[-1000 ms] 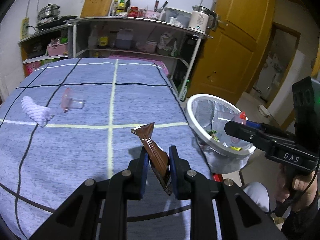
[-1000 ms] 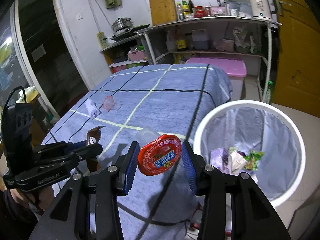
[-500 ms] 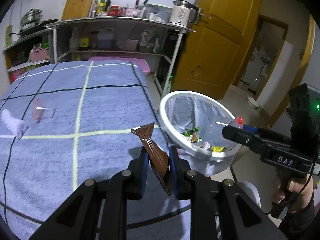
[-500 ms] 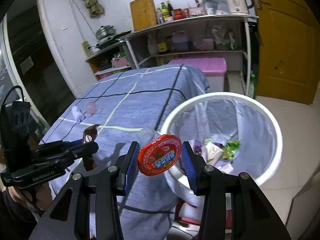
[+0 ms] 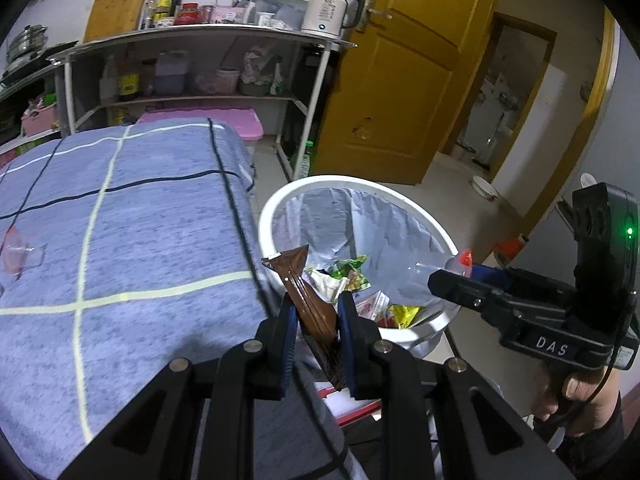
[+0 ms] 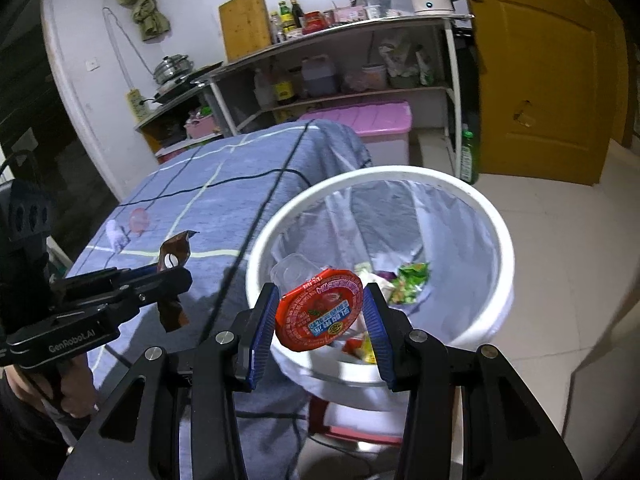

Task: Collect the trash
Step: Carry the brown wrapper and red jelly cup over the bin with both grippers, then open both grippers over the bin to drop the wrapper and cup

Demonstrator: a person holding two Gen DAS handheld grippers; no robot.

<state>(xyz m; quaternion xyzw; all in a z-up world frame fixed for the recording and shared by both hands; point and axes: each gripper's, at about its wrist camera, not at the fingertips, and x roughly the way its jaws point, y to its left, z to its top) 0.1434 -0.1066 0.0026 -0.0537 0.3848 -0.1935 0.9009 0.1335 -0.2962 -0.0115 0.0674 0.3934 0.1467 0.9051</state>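
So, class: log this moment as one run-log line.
left gripper: shut on brown wrapper | right gripper: shut on red-lidded cup | bin: below

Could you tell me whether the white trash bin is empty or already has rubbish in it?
Not empty: the white trash bin already holds wrappers on its liner's bottom.

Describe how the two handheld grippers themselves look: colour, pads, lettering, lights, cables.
Both are black, angular, pistol-grip tools with silver bolts at the finger joints and ribbed blue pads. The left gripper reads "GenRobot.AI" in white; the right gripper reads "DAS", shows a green light on its rear block, and trails a thin black cable by the hand. A dark cuff shows there.
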